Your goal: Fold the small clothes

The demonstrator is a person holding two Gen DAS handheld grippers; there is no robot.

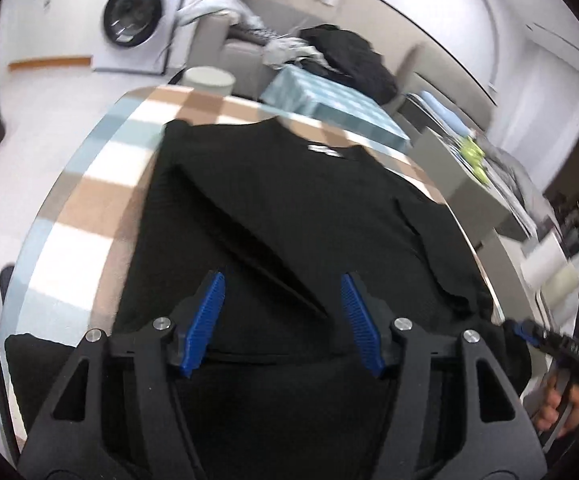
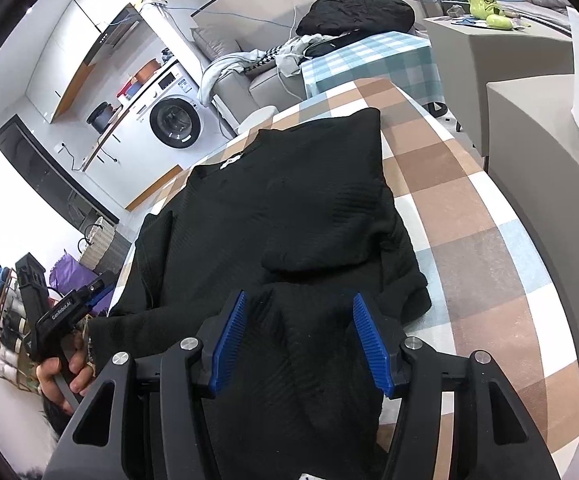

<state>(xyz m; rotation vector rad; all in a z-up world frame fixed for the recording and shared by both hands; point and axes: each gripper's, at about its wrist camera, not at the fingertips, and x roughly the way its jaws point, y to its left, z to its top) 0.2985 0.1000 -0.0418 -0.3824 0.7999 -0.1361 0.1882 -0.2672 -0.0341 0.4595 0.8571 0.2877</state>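
Stretching lengthwise straight ahead of both tools, the black sweater (image 2: 281, 216) lies flat on the checked table (image 2: 469, 200), its hem under the spread-apart right gripper (image 2: 299, 340) and left gripper (image 1: 283, 324), neither nearer.

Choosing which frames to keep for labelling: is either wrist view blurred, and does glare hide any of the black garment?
Left wrist view: motion-smeared, worst toward the right edge; the black sweater reads soft. Right wrist view: sharp, knit ribs visible on the sweater. Both: fisheye bending of the checked tablecloth; no glare on the cloth.

Bright even indoor light, motion-blurred left view, sharp right view, fisheye-warped edges.
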